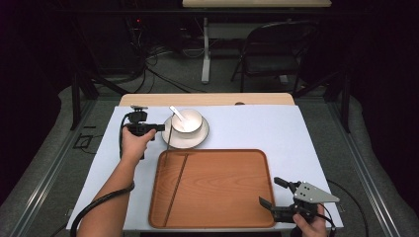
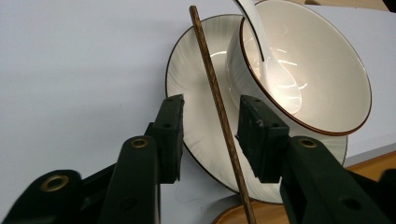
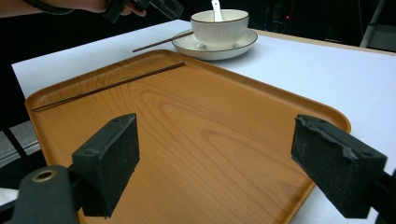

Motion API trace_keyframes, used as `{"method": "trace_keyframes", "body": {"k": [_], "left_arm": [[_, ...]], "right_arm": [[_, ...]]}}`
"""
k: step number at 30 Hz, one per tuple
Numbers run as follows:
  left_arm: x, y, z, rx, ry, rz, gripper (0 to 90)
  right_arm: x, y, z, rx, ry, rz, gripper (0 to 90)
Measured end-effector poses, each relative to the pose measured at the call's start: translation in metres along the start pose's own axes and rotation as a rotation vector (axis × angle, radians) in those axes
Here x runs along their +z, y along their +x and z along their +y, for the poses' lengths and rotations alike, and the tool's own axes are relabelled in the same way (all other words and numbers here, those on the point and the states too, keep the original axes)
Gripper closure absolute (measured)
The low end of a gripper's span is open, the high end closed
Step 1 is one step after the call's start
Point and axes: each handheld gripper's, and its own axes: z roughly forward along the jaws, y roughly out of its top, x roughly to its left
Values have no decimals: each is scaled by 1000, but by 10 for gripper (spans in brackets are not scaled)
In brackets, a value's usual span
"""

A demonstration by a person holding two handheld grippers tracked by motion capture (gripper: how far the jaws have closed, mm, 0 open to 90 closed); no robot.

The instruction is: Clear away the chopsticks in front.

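Chopsticks look half moved: one dark wooden stick [image 1: 176,186] lies in the orange wooden tray [image 1: 222,192], its twin [image 2: 219,112] leaning on the white plate's [image 2: 196,93] nine-o'clock rim between the left gripper's [image 2: 210,126] open jaws, right gripper [image 3: 224,158] open, idle.

white bowl [image 1: 188,120] with brown rim, wood-grain orange tray [image 1: 217,190], dark brown chopstick [image 2: 219,109]

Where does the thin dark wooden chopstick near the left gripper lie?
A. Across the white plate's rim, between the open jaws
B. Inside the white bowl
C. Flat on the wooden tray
A: in the left gripper view the thin dark wooden chopstick crosses the white plate rim, untouched between the left gripper open jaws.
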Motion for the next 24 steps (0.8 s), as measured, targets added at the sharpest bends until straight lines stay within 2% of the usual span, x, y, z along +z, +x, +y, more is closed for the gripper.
{"method": "trace_keyframes", "body": {"k": [10,19,24], "left_arm": [[16,-1,-6,-37,30,-28,679],[24,-3,-9,-46,58,-40,701],[26,-2,-9,-85,80,-54,741]], "right_arm": [[0,0,0,-1,-1,1,151],[0,0,0,-3,-3,1,151],[0,0,0,-3,-3,1,151]]}}
